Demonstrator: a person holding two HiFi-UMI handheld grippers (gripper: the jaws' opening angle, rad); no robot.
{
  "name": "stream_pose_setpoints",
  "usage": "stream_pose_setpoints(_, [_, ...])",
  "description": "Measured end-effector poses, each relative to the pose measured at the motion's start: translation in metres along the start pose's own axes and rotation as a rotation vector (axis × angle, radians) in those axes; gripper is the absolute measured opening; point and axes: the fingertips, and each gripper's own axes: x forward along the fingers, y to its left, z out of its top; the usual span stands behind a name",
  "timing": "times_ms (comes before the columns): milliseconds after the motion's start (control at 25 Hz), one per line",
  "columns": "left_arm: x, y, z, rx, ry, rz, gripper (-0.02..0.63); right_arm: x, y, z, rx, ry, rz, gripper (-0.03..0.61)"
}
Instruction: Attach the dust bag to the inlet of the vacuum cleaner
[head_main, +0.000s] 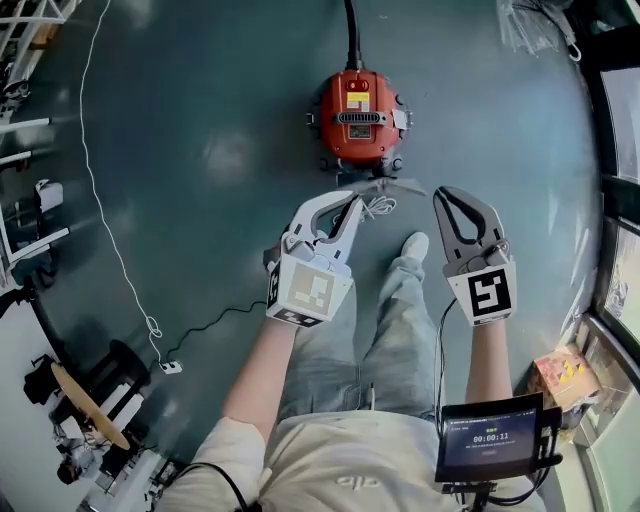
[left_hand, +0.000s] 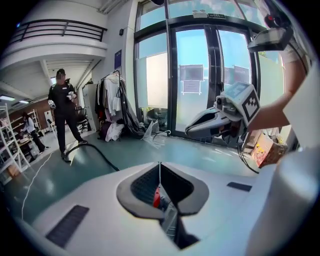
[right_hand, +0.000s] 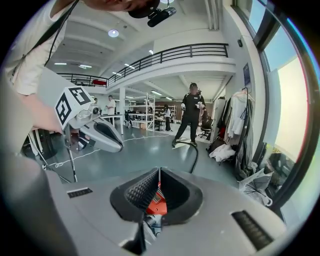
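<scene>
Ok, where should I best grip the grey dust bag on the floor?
On the dust bag, likely the edge away from the vacuum cleaner, from above: it lies flat, so only an edge can be pinched.

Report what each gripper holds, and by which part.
Nothing is held. The left gripper and the right gripper both have their jaws shut together with nothing between them.

Left gripper (head_main: 350, 202) and right gripper (head_main: 452, 196) side by side — fingers closed.

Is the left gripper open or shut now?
Shut and empty: the left gripper, in its own view, has both tips touching with nothing between.
</scene>
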Motion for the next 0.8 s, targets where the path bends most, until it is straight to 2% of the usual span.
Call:
stream_pose_setpoints(320, [-0.093, -0.007, 0.132, 0.049, -0.121, 0.03, 0.014, -0.079, 0.0, 0.148, -0.006, -0.101, -0.054, 0.017])
stream_pose_setpoints(440, [-0.121, 0.002, 0.194, 0.082, -0.199, 0.075, 0.014, -0.106, -0.022, 0.212, 0.009, -0.221, -0.107, 0.017])
stream_pose_setpoints(600, [-0.169, 0.009, 0.279, 0.147, -0.347, 0.108, 0.014, -0.151, -0.039, 0.294, 0.024, -0.4, -0.19, 0.017])
stream_pose_setpoints(800, [-0.22, 0.005, 0.342, 0.203, -0.477, 0.153, 0.014, -0.201, -0.036, 0.375, -0.084, -0.523, -0.237, 0.017])
